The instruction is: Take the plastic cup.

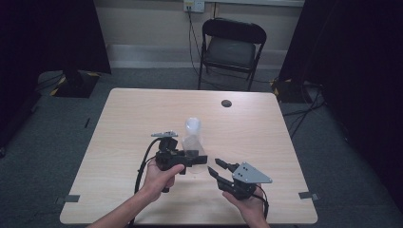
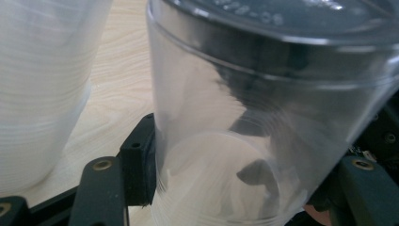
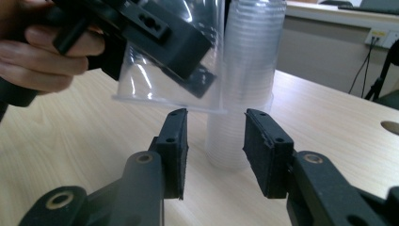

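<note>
My right gripper [image 3: 214, 150]: pads apart, nothing between. My left gripper [image 1: 190, 158]: clamped on 1 clear cup [image 2: 244, 141], tilted, held off the worktop [image 1: 142, 114]. Cup stack [image 3: 247, 84]: upright on worktop, just beside.

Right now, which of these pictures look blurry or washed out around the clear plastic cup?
Left gripper view: the clear plastic cup sits so close that it is soft, with pale glare on its wall. Right gripper view: the black jaws are sharp, and the stack of clear cups is slightly hazy. High view: dim, dark at both sides.
</note>
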Available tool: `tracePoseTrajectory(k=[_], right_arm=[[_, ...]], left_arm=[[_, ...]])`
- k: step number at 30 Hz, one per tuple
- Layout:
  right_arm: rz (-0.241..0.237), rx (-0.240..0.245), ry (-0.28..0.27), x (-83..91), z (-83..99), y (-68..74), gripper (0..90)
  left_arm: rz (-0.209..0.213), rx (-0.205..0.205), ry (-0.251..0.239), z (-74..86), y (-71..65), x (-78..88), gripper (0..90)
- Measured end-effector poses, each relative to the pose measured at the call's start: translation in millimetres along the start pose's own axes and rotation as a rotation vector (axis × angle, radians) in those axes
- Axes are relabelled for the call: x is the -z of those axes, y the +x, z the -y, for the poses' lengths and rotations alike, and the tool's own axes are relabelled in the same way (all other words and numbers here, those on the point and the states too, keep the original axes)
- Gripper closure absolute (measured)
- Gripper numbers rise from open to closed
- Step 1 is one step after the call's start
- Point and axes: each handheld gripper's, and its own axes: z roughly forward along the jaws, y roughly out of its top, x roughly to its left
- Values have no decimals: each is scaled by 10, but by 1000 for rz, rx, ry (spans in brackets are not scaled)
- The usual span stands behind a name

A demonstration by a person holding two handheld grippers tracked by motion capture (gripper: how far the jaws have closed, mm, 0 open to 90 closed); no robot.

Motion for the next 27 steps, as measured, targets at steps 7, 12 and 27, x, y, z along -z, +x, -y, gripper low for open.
tracePoseTrajectory(k=[7, 12, 27], right_arm=[[-9, 19, -17, -12, -6, 16, 634], [-12, 48, -45, -6, -15, 54, 649], [7, 78, -83, -33, -27, 83, 708]], left_arm=[[32, 25, 8, 7, 10, -5, 374], [69, 23, 7, 14, -37, -9, 371], [154, 64, 35, 53, -100, -77, 366]])
